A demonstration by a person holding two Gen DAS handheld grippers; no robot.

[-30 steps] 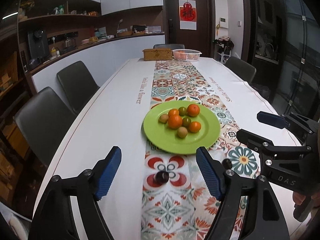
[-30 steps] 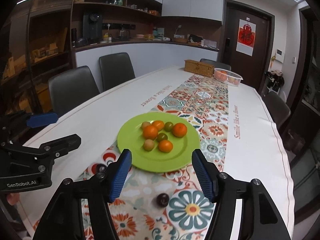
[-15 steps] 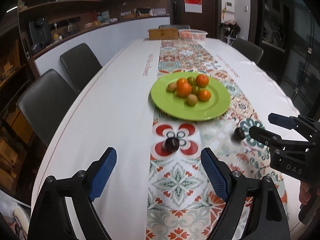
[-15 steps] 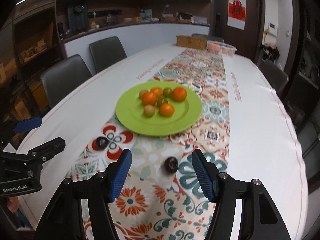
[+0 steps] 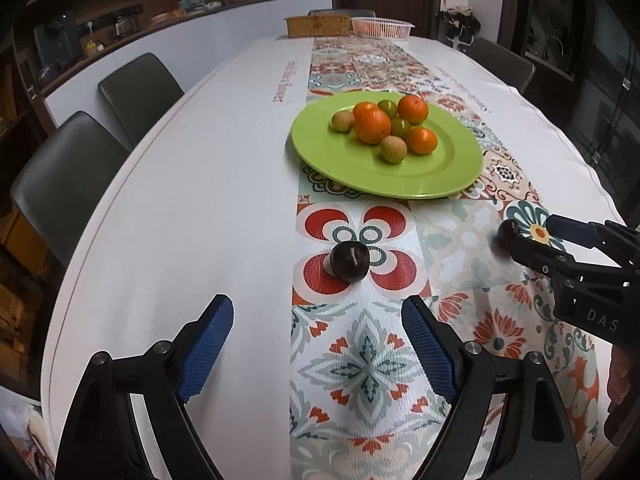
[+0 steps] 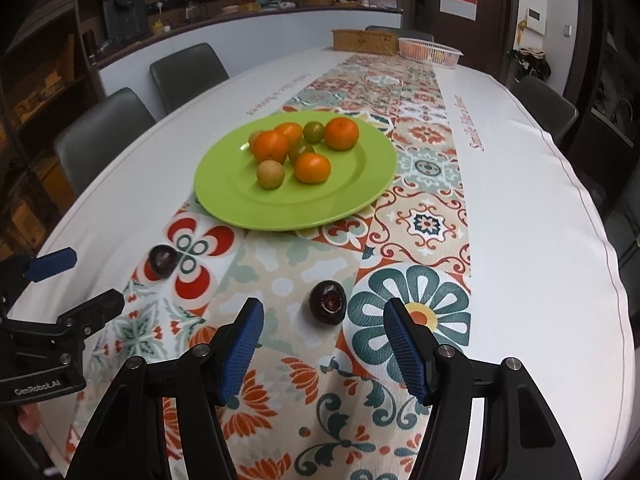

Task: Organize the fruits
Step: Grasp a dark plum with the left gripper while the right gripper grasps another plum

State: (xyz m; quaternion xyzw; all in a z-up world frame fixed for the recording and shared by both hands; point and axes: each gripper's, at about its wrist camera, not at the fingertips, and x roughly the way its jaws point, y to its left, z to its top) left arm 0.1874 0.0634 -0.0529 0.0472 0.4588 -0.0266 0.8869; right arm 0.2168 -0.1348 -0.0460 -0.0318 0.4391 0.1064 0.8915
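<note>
On your counter (image 5: 208, 200) the runner (image 5: 360, 360) runs down the middle, and the plate (image 5: 360, 172) sits on it, holding the fruits (image 5: 372, 126). Nearer your edge, two plums lie on the runner: one (image 5: 349, 261) toward the left edge, the other (image 6: 327, 302) toward the right. At the far edge sit a box (image 5: 318, 26) and a basket (image 5: 382, 26).

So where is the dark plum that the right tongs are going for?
In the right wrist view, the dark plum lies on the patterned runner, just ahead of the open right tongs, nearer than the green plate.
</note>
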